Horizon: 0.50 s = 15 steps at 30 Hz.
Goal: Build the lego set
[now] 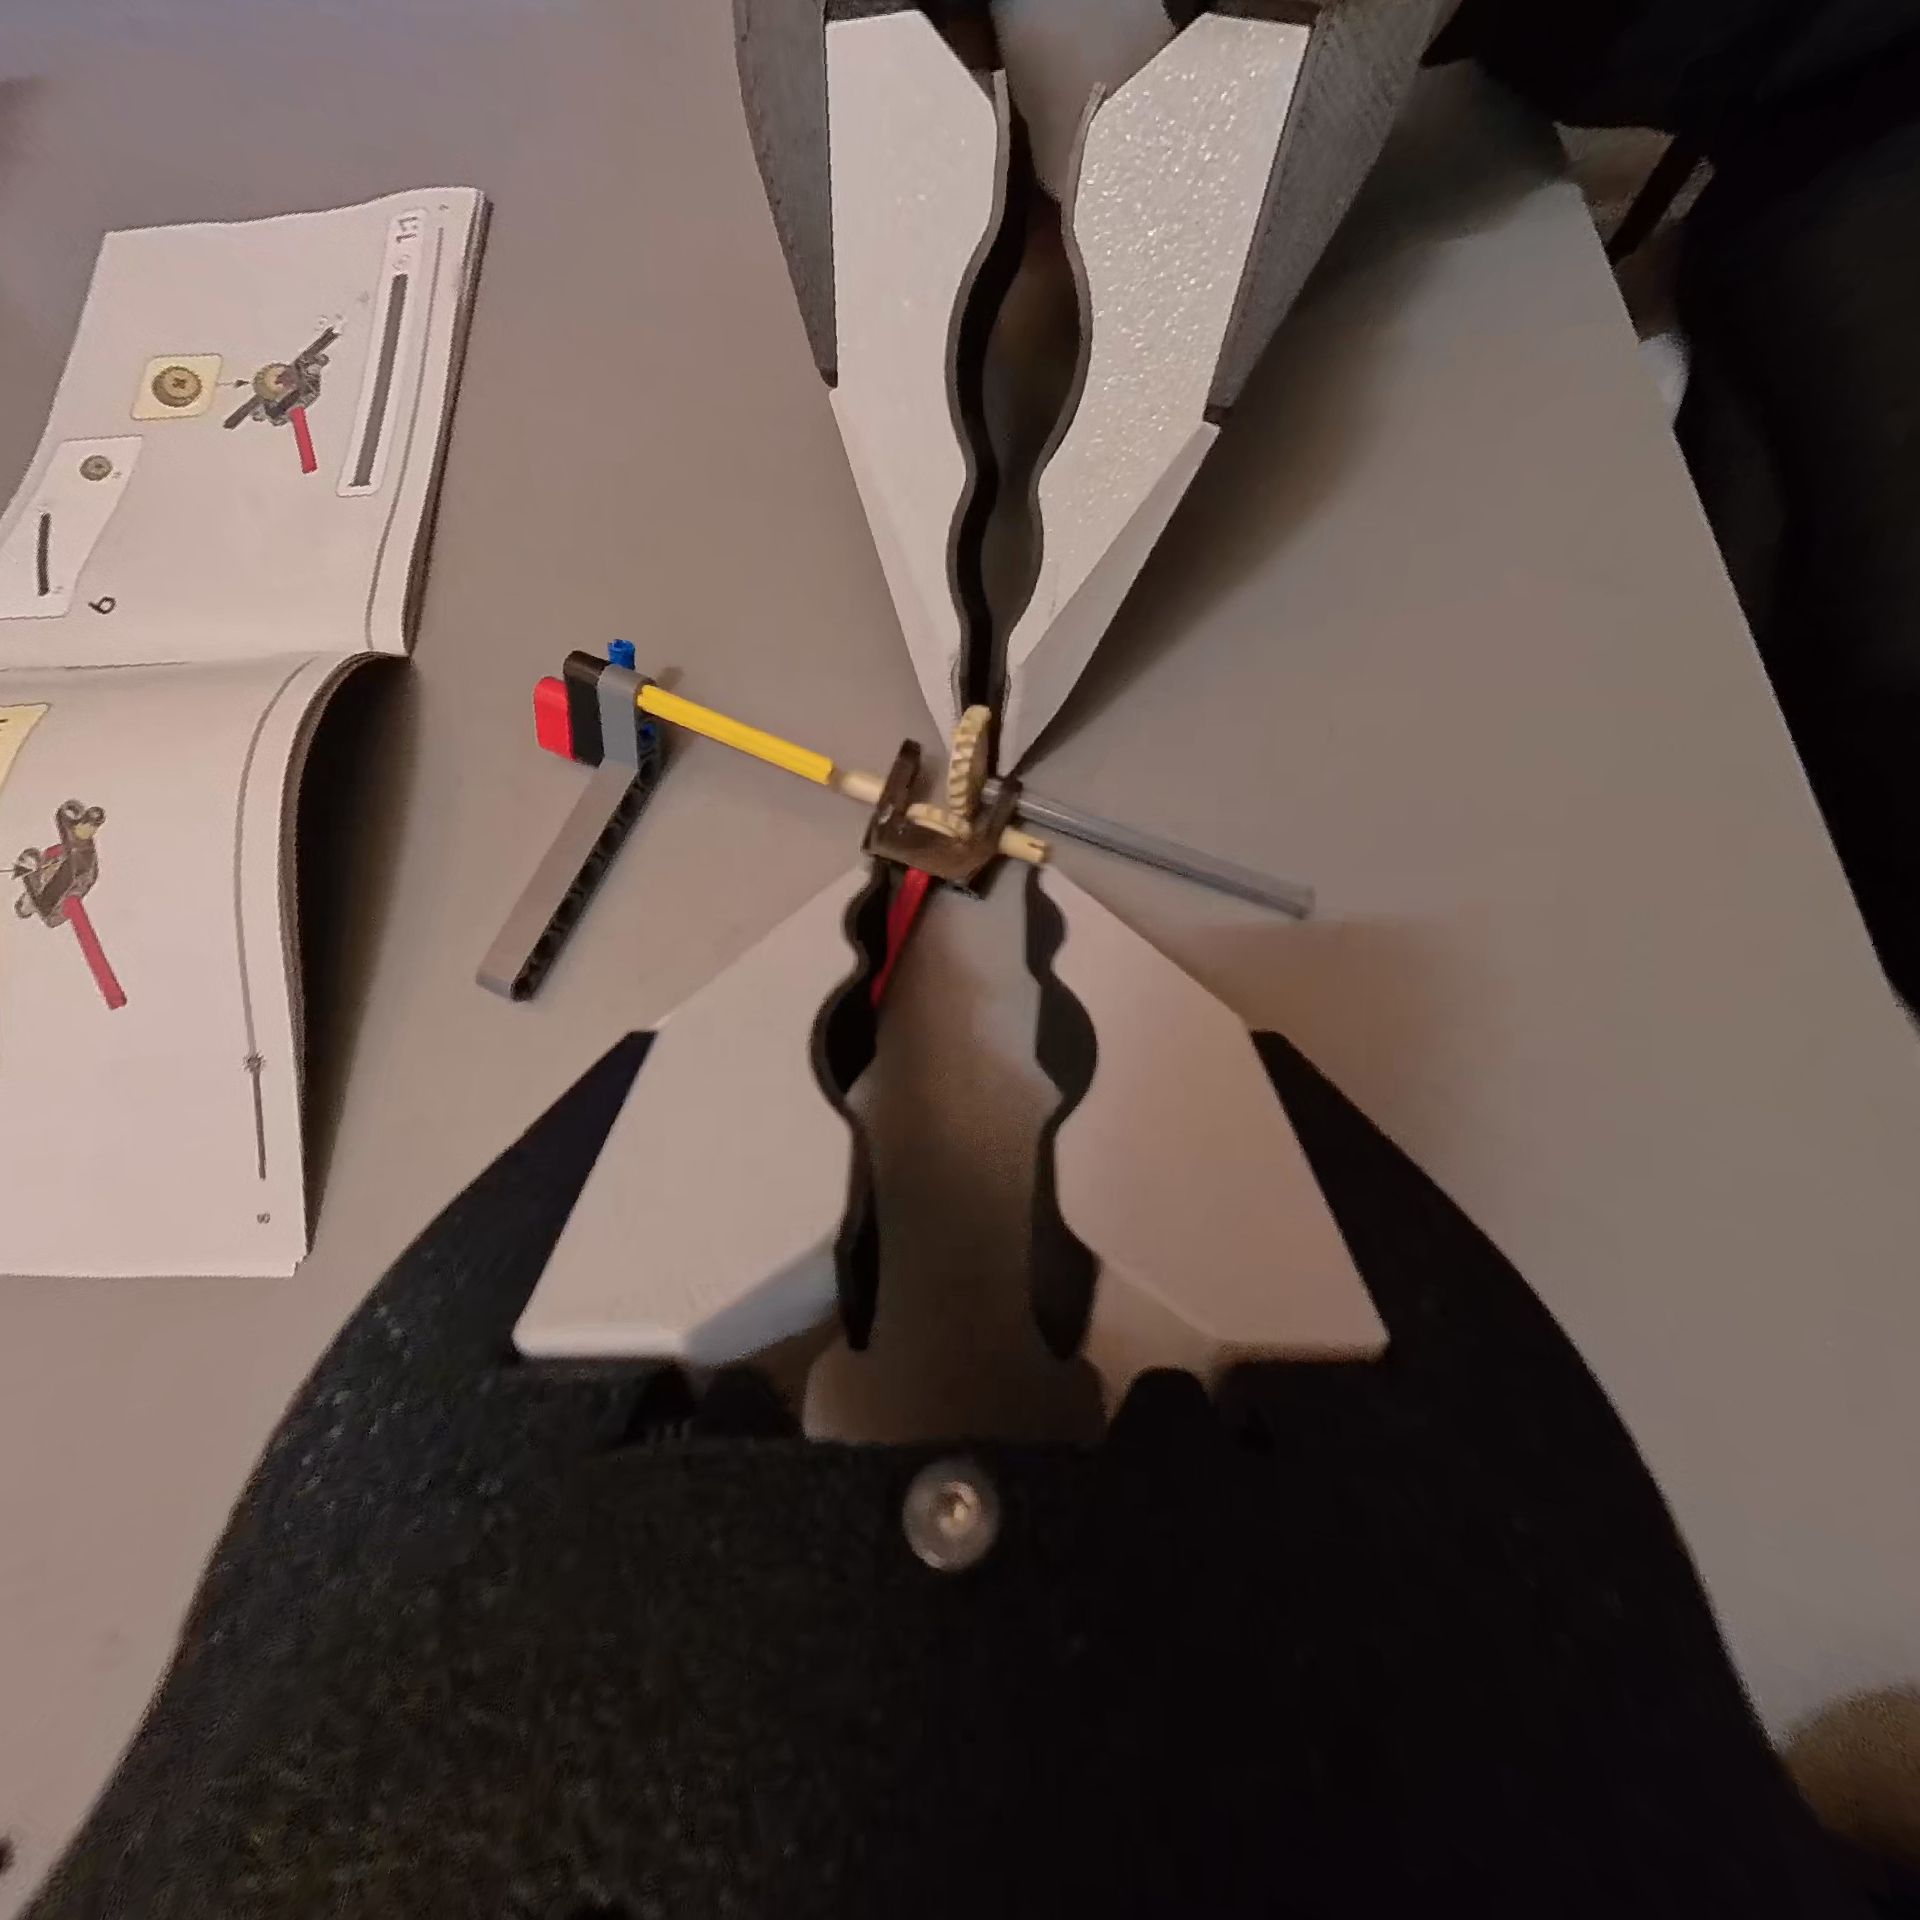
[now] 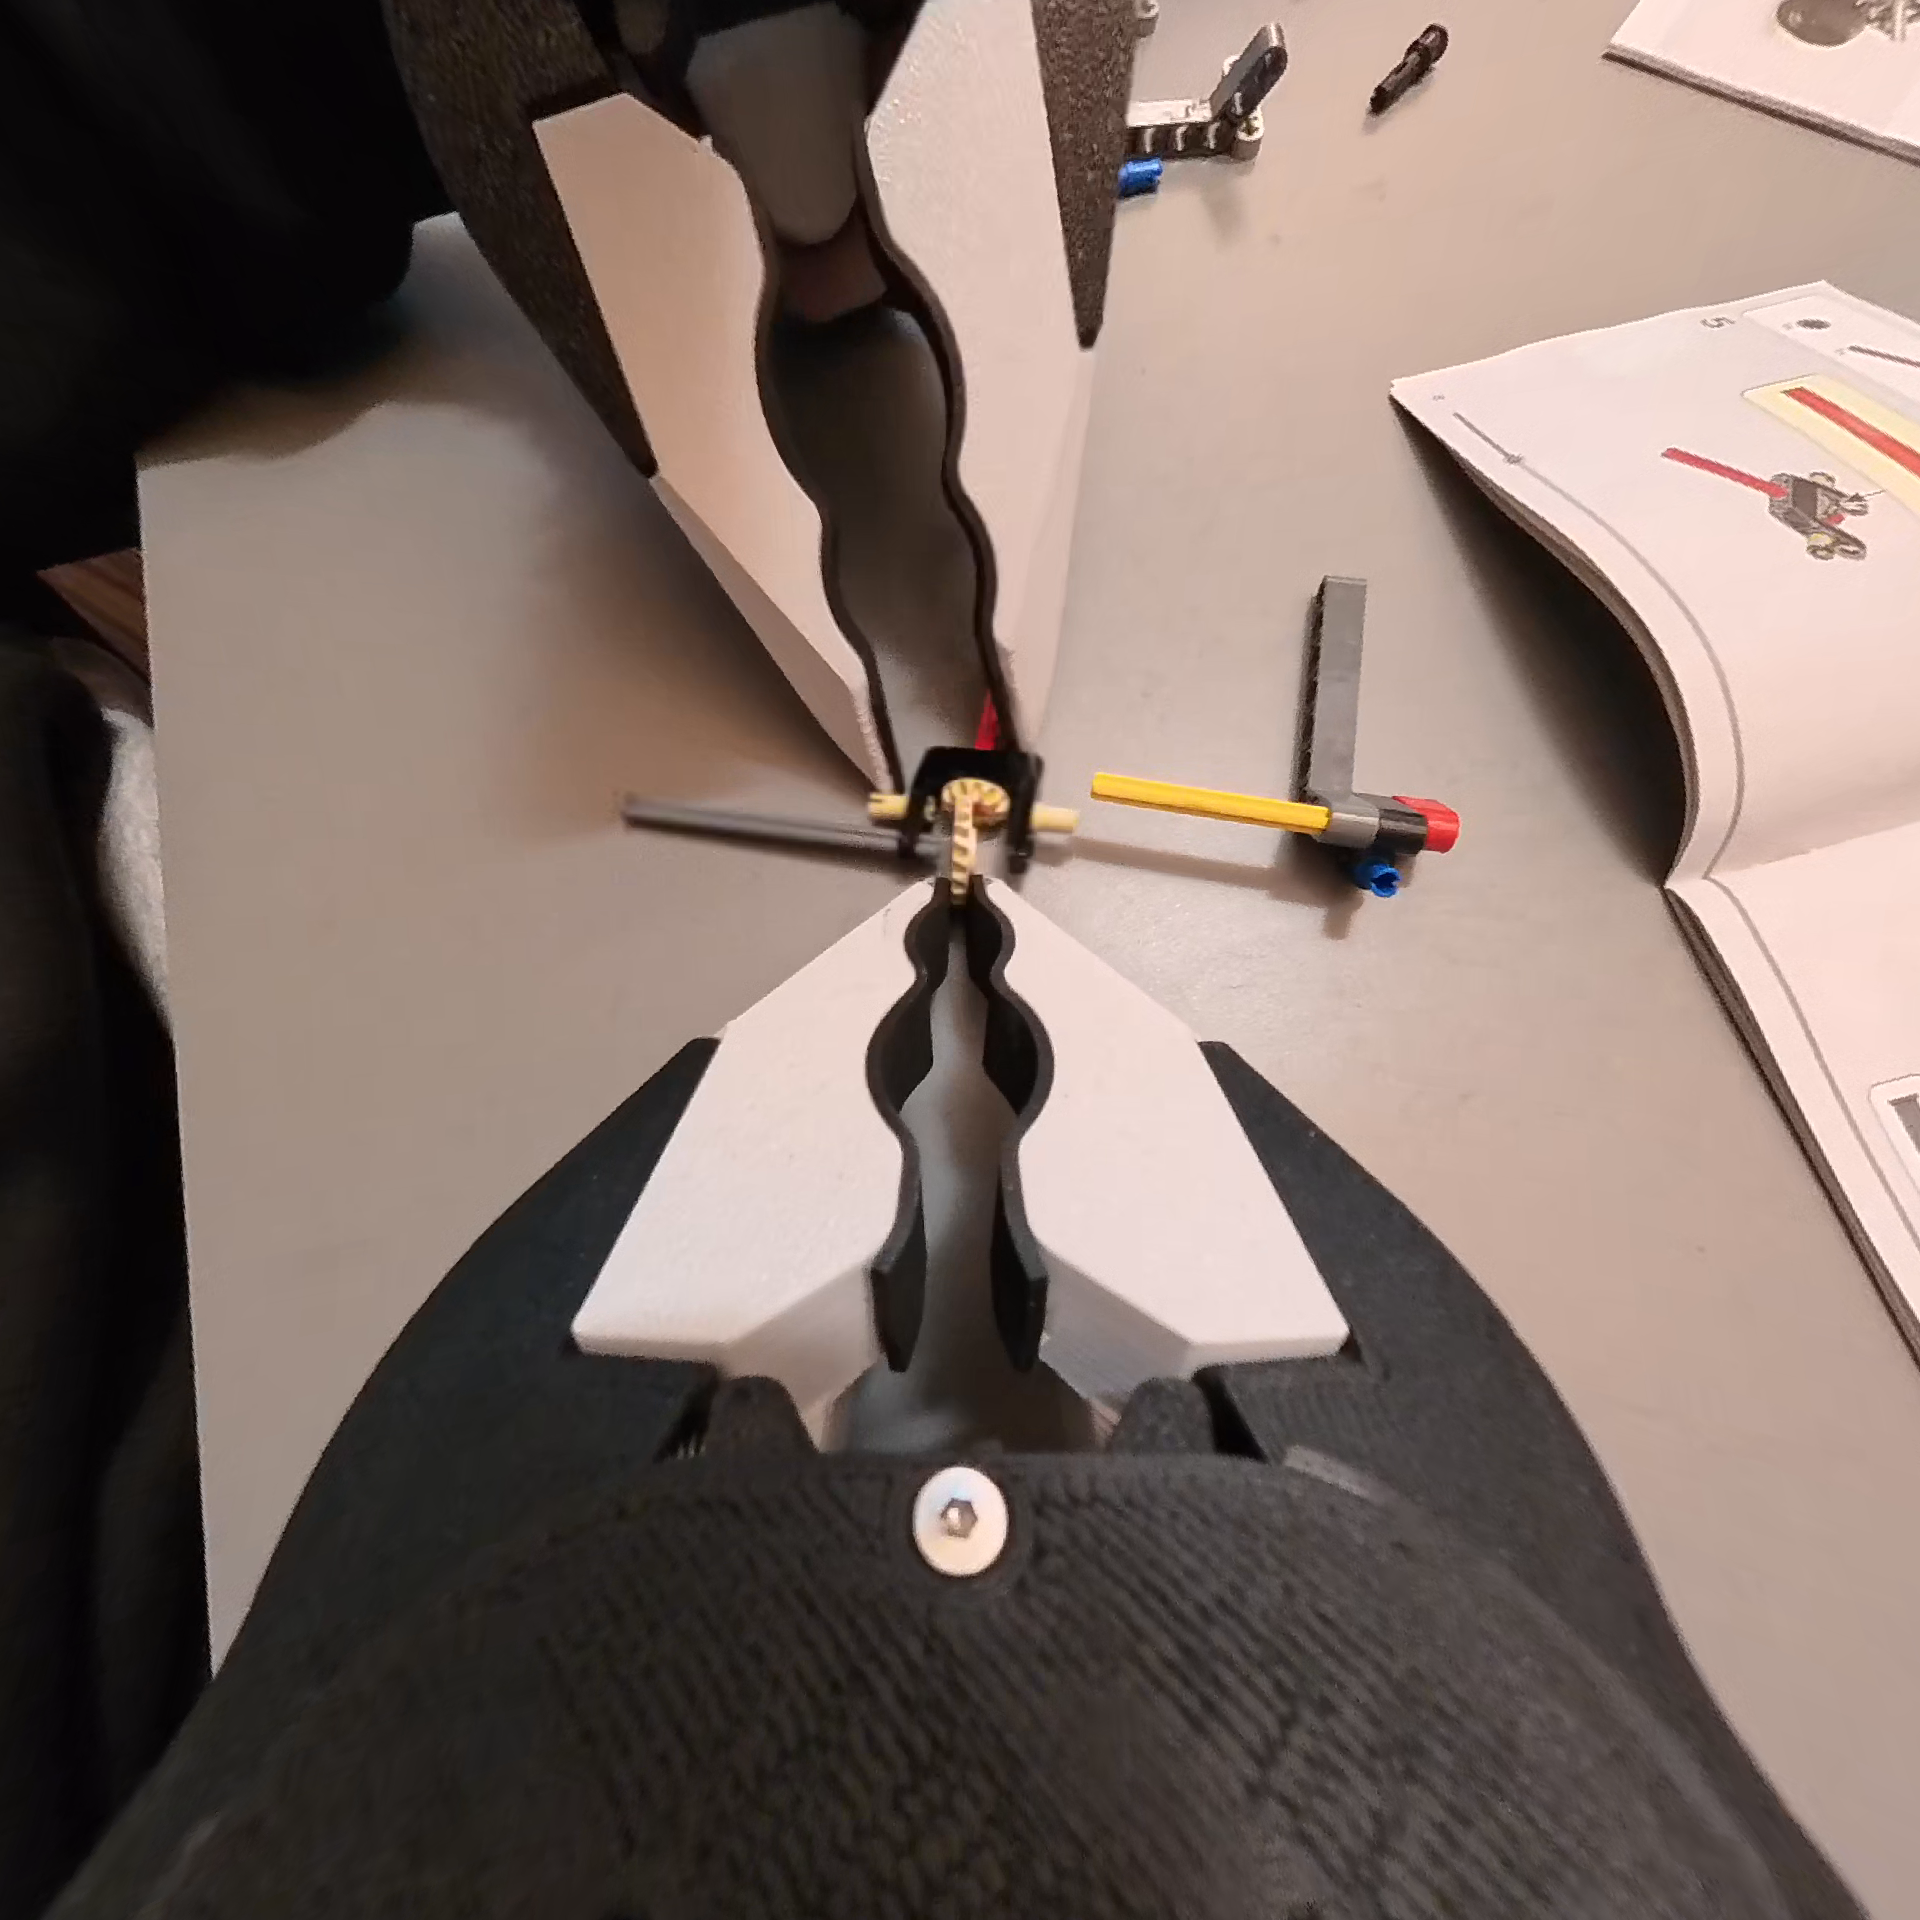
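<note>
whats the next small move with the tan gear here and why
Probably push the tan gear further along the grey axle with the right gripper, while the left gripper steadies the black frame; the gear sits pinched at the frame, seemingly not yet seated.

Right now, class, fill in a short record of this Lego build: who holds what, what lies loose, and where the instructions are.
left claw: shut on the black frame, red axle between its fingers
right claw: shut on the tan gear
grey axle: sticks out sideways from the frame
yellow axle assembly: loose on the table, with grey beam, black and red parts, blue pin
instruction booklet: open on the grey table, to the left in the left wrist view
</note>
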{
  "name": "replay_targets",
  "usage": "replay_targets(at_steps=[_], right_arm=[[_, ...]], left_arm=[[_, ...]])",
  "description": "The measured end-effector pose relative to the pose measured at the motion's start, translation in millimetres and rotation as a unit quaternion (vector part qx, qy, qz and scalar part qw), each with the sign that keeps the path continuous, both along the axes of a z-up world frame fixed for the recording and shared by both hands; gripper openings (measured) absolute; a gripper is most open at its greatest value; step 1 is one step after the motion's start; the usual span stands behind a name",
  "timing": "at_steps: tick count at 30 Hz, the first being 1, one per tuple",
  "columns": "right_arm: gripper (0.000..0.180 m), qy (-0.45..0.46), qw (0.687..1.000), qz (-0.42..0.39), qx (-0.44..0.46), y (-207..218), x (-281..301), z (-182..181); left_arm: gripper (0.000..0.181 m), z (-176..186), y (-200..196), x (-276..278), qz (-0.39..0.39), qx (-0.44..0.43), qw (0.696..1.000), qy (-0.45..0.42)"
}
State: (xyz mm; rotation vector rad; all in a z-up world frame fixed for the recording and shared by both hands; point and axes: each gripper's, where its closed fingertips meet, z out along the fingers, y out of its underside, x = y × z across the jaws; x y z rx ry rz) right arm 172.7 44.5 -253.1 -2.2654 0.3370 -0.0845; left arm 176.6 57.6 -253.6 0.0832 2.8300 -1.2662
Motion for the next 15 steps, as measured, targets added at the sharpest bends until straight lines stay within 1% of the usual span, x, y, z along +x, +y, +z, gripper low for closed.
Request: replay_targets(at_steps=[1, 3, 5, 7, 9, 11, 13, 15], right_arm=[[0.001, -0.001, 1.0, -0.002, 0.0, 0, 0, 0], [0.001, -0.004, 1.0, -0.002, -0.001, 0, 0, 0], [0.001, -0.004, 1.0, -0.003, -0.001, 0, 0, 0], [0.001, -0.001, 1.0, -0.005, 0.0, 0, 0, 0], [0.001, -0.001, 1.0, -0.005, 0.0, 0, 0, 0], [0.001, -0.002, 1.0, -0.005, 0.0, 0, 0, 0], [0.001, -0.004, 1.0, -0.006, -0.001, 0, 0, 0], [0.001, -0.003, 1.0, -0.009, -0.001, 1, 1, 0]], left_arm=[[0.027, 3, 1, 1, 0.009, -0.008, 1.0, -0.002], [0.032, 12, 2, 1, 0.039, -0.036, 0.999, -0.002], [0.032, 20, 8, 3, 0.089, -0.049, 0.995, -0.013], [0.029, 20, 18, 2, 0.153, -0.021, 0.988, -0.023], [0.027, 15, 24, -13, 0.211, 0.022, 0.977, -0.002], [0.027, 12, 18, -34, 0.26, 0.031, 0.965, 0.029], [0.027, 7, 7, -50, 0.286, 0.025, 0.956, 0.054], [0.028, 3, -3, -54, 0.308, 0.018, 0.949, 0.066]])
